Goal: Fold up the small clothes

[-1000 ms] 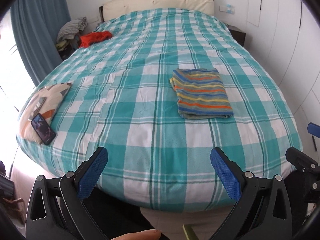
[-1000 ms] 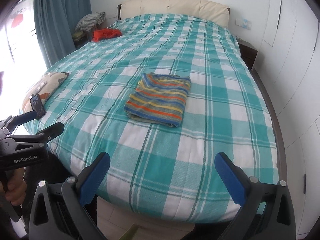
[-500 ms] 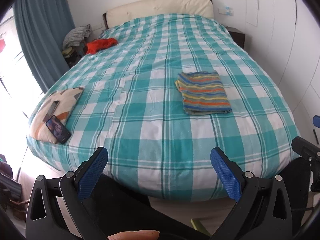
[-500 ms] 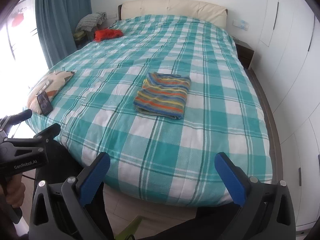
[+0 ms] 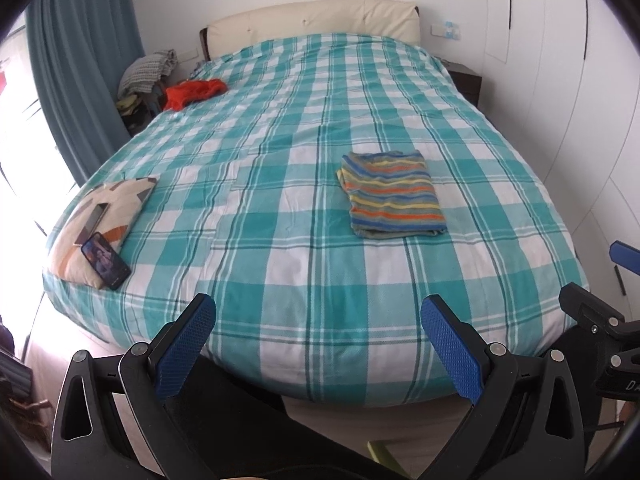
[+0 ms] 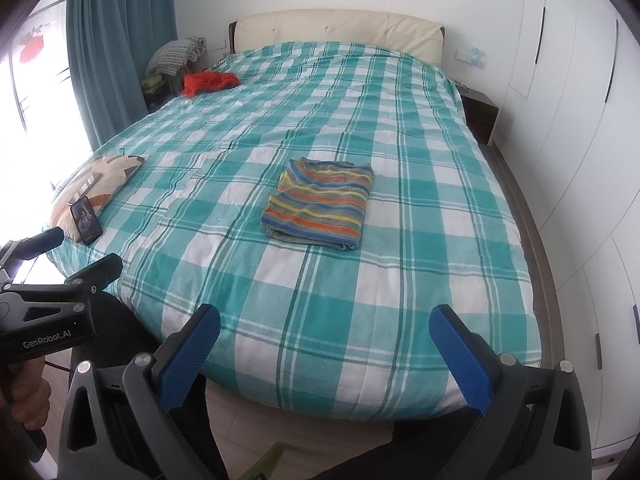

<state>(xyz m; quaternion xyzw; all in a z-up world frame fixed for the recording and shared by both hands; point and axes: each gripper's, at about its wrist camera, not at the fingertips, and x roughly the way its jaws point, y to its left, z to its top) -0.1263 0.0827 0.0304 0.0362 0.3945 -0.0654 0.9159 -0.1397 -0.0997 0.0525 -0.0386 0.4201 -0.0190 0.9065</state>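
- Nearest to me, my left hand-held gripper [image 5: 318, 344] hangs off the foot edge of the bed, its blue-padded fingers spread wide with nothing between them.
- My right hand-held gripper [image 6: 324, 354] is in the same condition: fingers wide apart, empty, short of the foot edge and above the floor.
- Both sit just outside the teal-and-white checked bed cover [image 6: 360, 300], so neither touches any cloth.
- On the near left corner of the bed lies a cream patterned cushion [image 5: 100, 216] with a dark smartphone [image 5: 106, 261] resting on its near end.
- Further in, roughly mid-bed and towards the right side, lies the folded multicoloured striped knit garment [image 5: 394, 194], a neat rectangle lying flat.
- Its long axis runs from the foot edge towards the headboard, stripes crossing it; in the right wrist view it is slightly skewed.
- From the left hand-held gripper it lies ahead and to the right; from the right one, ahead and slightly left. I judge the right hand the nearer.
- I judge this piece already folded, so the next reach probably goes elsewhere.
- Far off, at the head-end left corner, a crumpled red-orange garment [image 6: 210, 81] waits unfolded, well apart from both hand-held grippers and on the left hand's side.
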